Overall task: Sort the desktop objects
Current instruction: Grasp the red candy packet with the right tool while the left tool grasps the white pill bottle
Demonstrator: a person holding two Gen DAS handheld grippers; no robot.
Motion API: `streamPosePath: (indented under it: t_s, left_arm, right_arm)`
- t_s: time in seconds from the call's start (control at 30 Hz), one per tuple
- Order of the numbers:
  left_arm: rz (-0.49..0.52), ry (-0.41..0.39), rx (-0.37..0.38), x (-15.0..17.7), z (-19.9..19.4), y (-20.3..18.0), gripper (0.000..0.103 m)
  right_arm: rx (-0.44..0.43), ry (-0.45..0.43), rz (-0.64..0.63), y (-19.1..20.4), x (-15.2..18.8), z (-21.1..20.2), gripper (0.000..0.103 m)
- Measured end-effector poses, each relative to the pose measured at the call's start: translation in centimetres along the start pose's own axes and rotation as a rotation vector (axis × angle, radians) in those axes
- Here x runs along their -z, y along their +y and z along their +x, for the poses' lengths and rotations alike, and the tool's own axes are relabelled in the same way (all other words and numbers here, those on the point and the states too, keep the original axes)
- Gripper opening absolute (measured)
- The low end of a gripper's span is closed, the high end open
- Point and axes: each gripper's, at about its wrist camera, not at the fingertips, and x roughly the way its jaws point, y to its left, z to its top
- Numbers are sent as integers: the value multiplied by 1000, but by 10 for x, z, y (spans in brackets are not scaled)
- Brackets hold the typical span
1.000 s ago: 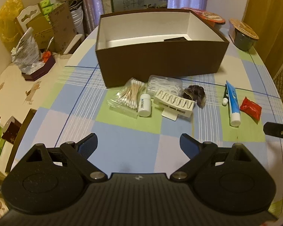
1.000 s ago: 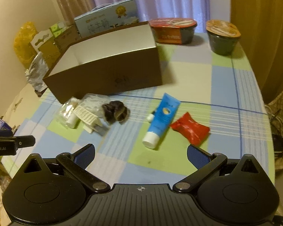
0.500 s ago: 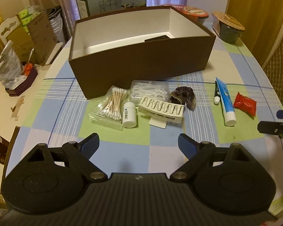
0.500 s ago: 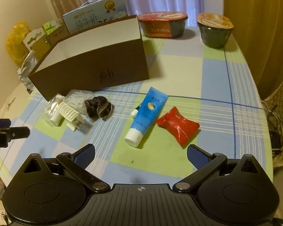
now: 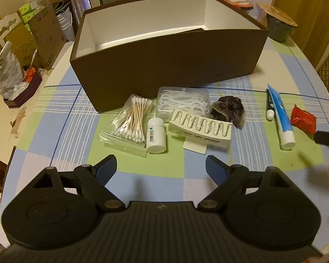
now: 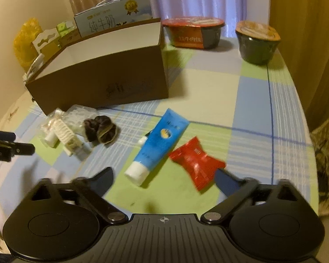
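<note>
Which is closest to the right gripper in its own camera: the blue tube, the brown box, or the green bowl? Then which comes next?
From the right gripper:
1. Blue tube, lying just ahead, its white cap toward the fingers.
2. Brown box, farther back on the left.
3. Green bowl, at the far right of the table.

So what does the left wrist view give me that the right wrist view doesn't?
Only the left wrist view shows the brown box's white floor and clear detail of the cotton swab bag, white bottle and floss pick case.

Only the right wrist view shows the red bowl in full, and the red packet close up, between its closing tool's fingers.

Both show the box, blue tube, dark scrunchie, white rack and dark cup.
</note>
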Motion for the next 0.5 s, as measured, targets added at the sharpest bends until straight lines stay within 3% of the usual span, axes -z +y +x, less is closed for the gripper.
streamPosePath:
  t_s: [0.13, 0.3, 0.5]
  left_arm:
    - [0, 15, -8, -3, 9, 1, 83]
    - [1, 31, -3, -4, 20, 3, 79]
    - [5, 50, -4, -5, 28, 5, 78]
  right_arm:
    - [30, 7, -45, -11, -4, 13, 65]
    - [47, 17, -97, -24, -7, 27, 51]
    - [69, 58, -147, -29, -9, 43, 50]
